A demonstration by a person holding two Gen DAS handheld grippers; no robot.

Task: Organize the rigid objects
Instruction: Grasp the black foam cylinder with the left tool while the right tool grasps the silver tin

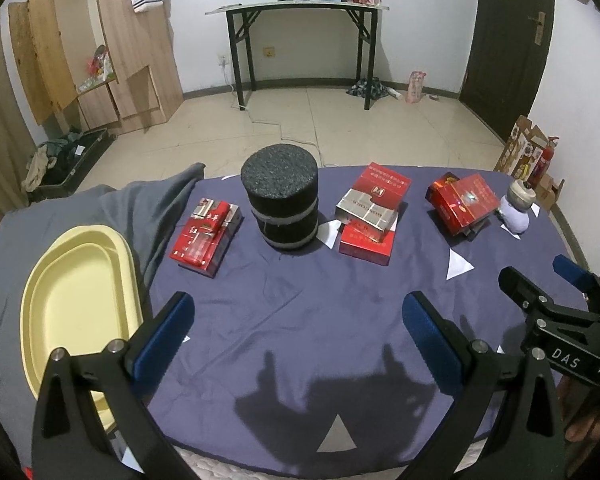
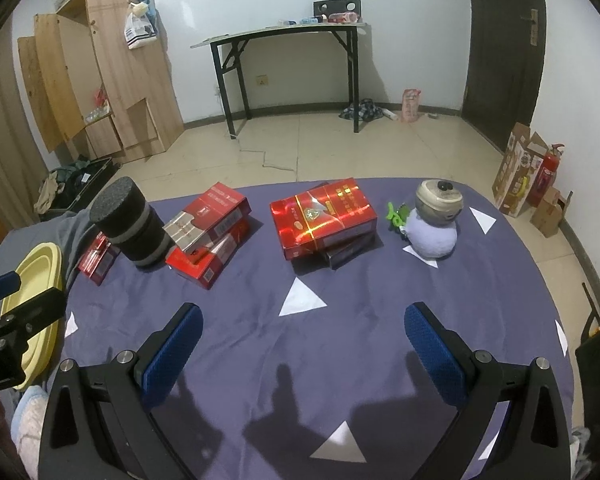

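Both tongs spread wide, empty: left gripper (image 1: 298, 334) and right gripper (image 2: 304, 340), low in frame over the cloth (image 2: 340, 308). Beyond, mid-frame: red boxes (image 2: 322, 220), foam cylinder (image 1: 282, 208). Far left: yellow tray (image 1: 40, 300).

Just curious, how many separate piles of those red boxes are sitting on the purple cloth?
3: one pile left of the black foam cylinder, one just right of it, one beside the plush toy.
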